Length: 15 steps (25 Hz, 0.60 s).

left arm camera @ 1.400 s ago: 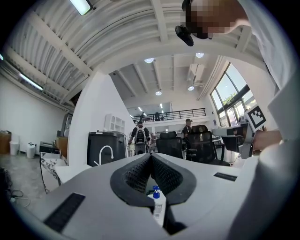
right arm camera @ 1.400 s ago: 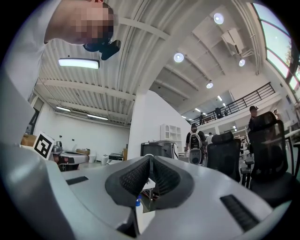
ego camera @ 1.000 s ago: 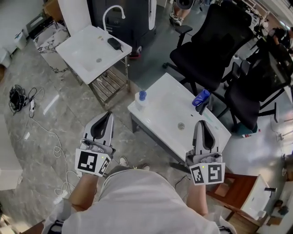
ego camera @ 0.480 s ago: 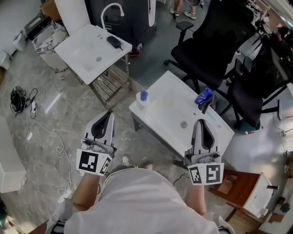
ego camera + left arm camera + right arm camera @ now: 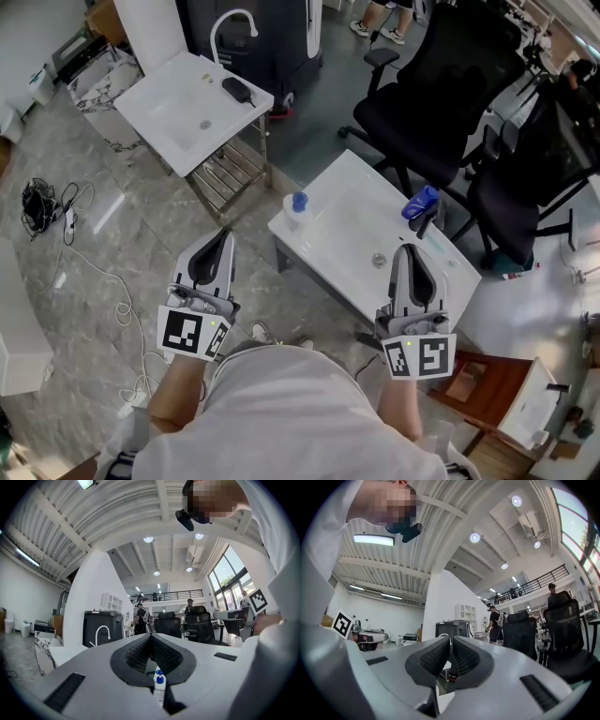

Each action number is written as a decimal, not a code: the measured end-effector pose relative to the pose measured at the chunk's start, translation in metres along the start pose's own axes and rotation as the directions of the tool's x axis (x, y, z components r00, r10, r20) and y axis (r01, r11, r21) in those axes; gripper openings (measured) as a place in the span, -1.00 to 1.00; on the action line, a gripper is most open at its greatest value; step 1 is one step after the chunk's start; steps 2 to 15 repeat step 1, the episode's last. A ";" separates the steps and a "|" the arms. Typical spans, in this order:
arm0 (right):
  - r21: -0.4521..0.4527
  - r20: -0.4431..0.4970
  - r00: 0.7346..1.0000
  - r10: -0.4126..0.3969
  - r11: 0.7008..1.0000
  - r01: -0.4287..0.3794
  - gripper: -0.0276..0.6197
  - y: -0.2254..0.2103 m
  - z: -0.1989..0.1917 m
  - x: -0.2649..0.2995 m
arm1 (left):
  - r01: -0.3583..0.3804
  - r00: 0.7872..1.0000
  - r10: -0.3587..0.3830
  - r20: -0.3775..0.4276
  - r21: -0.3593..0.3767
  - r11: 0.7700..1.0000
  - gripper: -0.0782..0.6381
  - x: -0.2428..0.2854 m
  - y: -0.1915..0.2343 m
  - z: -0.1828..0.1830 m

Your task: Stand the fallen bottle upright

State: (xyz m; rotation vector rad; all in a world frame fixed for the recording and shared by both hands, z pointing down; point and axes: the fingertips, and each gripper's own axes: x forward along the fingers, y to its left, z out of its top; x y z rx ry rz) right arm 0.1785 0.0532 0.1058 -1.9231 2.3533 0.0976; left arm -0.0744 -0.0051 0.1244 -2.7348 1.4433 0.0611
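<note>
A blue bottle lies tipped over at the far right edge of the low white table. At the table's left corner a clear bottle with a blue cap stands upright; it also shows low between the jaws in the left gripper view as the clear bottle. My left gripper is shut and empty, over the floor left of the table. My right gripper is shut and empty over the table's near right part, short of the blue bottle. Both grippers' pads meet, left gripper, right gripper.
A drain hole sits in the tabletop near my right gripper. A second white sink table with a faucet stands back left. Black office chairs crowd the far side. Cables lie on the floor at left; a wooden stool is at lower right.
The table and bottles have shifted slightly right and down in the head view. My right gripper has edged a little toward the table. Both grippers stay shut.
</note>
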 end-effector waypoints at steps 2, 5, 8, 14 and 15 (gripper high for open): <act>-0.001 -0.001 1.000 0.001 1.000 -0.001 -0.76 0.002 0.000 0.000 | 0.001 1.000 -0.001 0.001 0.000 1.000 -0.74 -0.001 0.001 0.000; -0.001 -0.001 1.000 0.001 1.000 -0.001 -0.76 0.002 0.000 0.000 | 0.001 1.000 -0.001 0.001 0.000 1.000 -0.74 -0.001 0.001 0.000; -0.001 -0.001 1.000 0.001 1.000 -0.001 -0.76 0.002 0.000 0.000 | 0.001 1.000 -0.001 0.001 0.000 1.000 -0.74 -0.001 0.001 0.000; -0.001 -0.001 1.000 0.001 1.000 -0.001 -0.76 0.002 0.000 0.000 | 0.001 1.000 -0.001 0.001 0.000 1.000 -0.74 -0.001 0.001 0.000; -0.001 -0.001 1.000 0.001 1.000 -0.001 -0.76 0.002 0.000 0.000 | 0.001 1.000 -0.001 0.001 0.000 1.000 -0.74 -0.001 0.001 0.000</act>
